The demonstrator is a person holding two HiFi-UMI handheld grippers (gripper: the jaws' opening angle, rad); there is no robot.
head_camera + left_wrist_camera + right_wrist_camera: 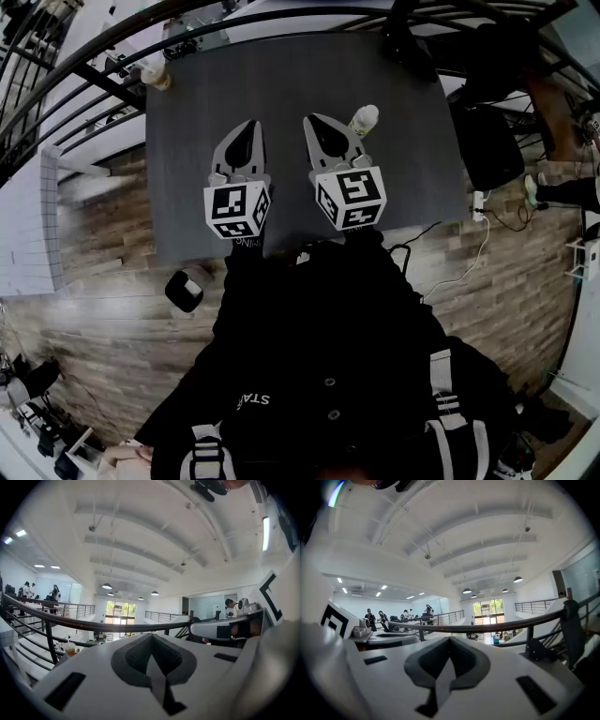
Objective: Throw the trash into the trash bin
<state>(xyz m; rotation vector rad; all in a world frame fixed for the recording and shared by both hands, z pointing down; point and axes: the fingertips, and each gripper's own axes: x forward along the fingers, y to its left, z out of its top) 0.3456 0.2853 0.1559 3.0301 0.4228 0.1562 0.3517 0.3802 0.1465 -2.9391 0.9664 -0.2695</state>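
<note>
Left hand-held gripper [244,133]: jaws fully together, nothing between them. Its own view shows the pads meeting, with only the room beyond. Right hand-held gripper [319,129]: same, closed and empty. Both sit roughly level, side by side over the near half of the dark worktop [281,75], pointing to 12 o'clock. Reads as a ready pose, with no pick committed.

Trash candidates:
- Small bottle [364,119], pale cap, upright, just beside the right hand-held gripper at its 1 o'clock. Not touching the jaws.
- Cup [157,75] with a drink in it, at the worktop's 11 o'clock corner, well apart from both.

Bin: dark open-topped container [185,289] on the floor, at 7 o'clock from the left hand-held gripper, just past the worktop's near edge. Probably the bin, but I can't confirm it.

My read is that the task hasn't started, since both items are on the worktop. The bottle is the natural first grab for the right side because it's closest. The jaws need to open before approach. The bottle is narrow and upright, so a nudge from closed jaws could tip it.
</note>
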